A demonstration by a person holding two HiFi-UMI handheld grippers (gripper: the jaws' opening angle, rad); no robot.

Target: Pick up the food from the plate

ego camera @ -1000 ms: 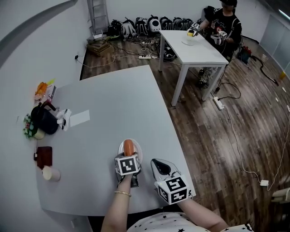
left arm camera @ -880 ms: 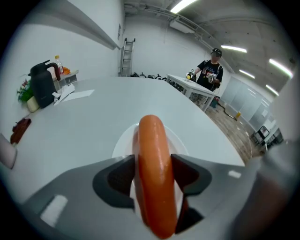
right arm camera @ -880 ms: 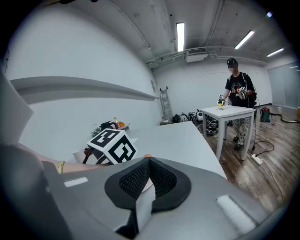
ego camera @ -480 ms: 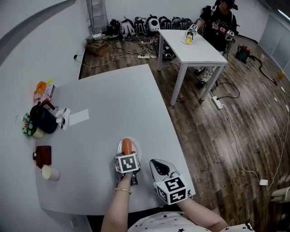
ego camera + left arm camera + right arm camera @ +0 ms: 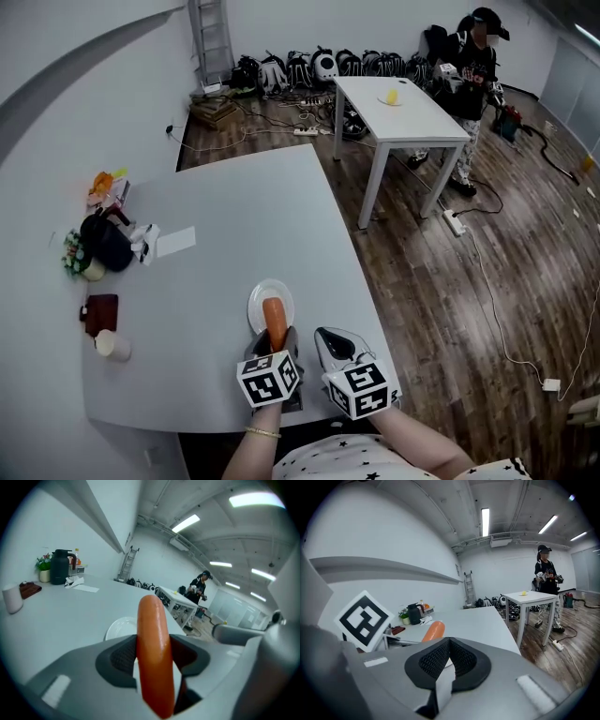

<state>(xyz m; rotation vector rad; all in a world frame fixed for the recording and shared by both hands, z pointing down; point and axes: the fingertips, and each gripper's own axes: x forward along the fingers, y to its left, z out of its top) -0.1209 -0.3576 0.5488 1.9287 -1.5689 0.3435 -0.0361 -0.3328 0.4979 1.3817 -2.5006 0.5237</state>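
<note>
sausage pinched in the left claw, plate left bare

grey table (image 5: 225, 206) fills the near ground, with wood floor (image 5: 469, 281) off to the right. the left claw (image 5: 274, 343) pinches the sausage (image 5: 275, 322) across its middle, pads pressed on both flanks. the long orange body runs straight ahead out of the jaws and well past the tips. a grip at mid-length should keep it from tipping either way. the white plate (image 5: 257, 302) lies just ahead of and below that claw, and nothing else shows on it. whether the sausage's far end is clear of the plate or brushing it is hard to tell from above, though the left gripper view suggests it rides over the rim. the right claw (image 5: 336, 349) sits just to the right of the left one, jaws pressed together on nothing, parked where it does not crowd the lift. far off to the left of both claws stand a paper cup (image 5: 111, 345), its inside not visible, and a dark jug (image 5: 105, 244).
</note>
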